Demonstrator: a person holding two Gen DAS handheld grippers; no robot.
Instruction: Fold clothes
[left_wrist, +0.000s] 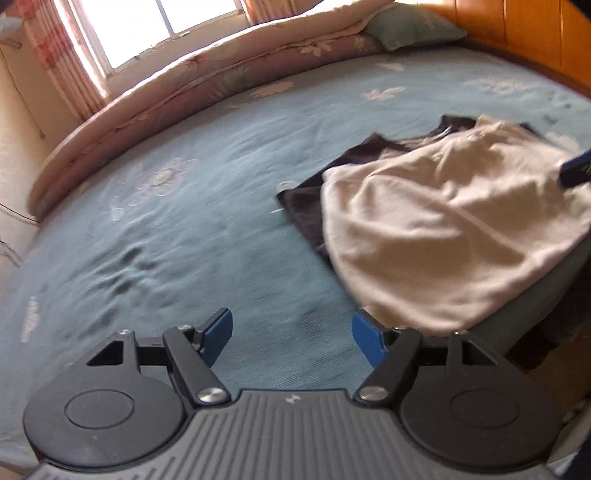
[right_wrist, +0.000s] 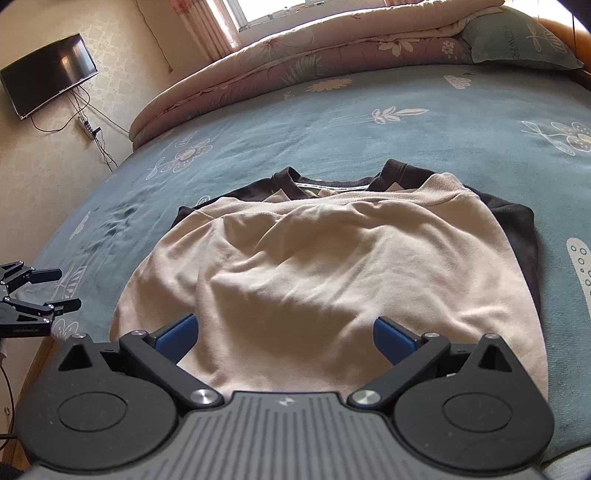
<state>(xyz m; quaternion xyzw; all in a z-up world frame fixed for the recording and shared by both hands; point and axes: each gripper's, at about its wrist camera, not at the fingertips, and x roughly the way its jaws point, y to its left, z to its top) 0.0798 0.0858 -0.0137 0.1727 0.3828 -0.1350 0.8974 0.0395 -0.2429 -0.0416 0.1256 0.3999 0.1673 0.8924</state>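
A cream sweatshirt with dark brown sleeves and collar (right_wrist: 314, 258) lies folded up on itself on the blue floral bedsheet (right_wrist: 332, 122); its cream body covers most of the dark parts. In the left wrist view the same sweatshirt (left_wrist: 443, 229) sits at the right. My left gripper (left_wrist: 291, 338) hovers over bare sheet to the left of the garment, jaws open with nothing between them. My right gripper (right_wrist: 284, 338) hangs above the garment's near hem, open, its blue pads apart and not touching the cloth. The left gripper (right_wrist: 55, 291) also shows at the far left of the right wrist view.
A rolled floral quilt (right_wrist: 295, 55) and a teal pillow (right_wrist: 517, 40) lie along the far side of the bed by the window. A wooden headboard (left_wrist: 517, 40) runs along the right. A wall television (right_wrist: 48, 85) and cables hang at the left. The bed's near edge drops to the floor.
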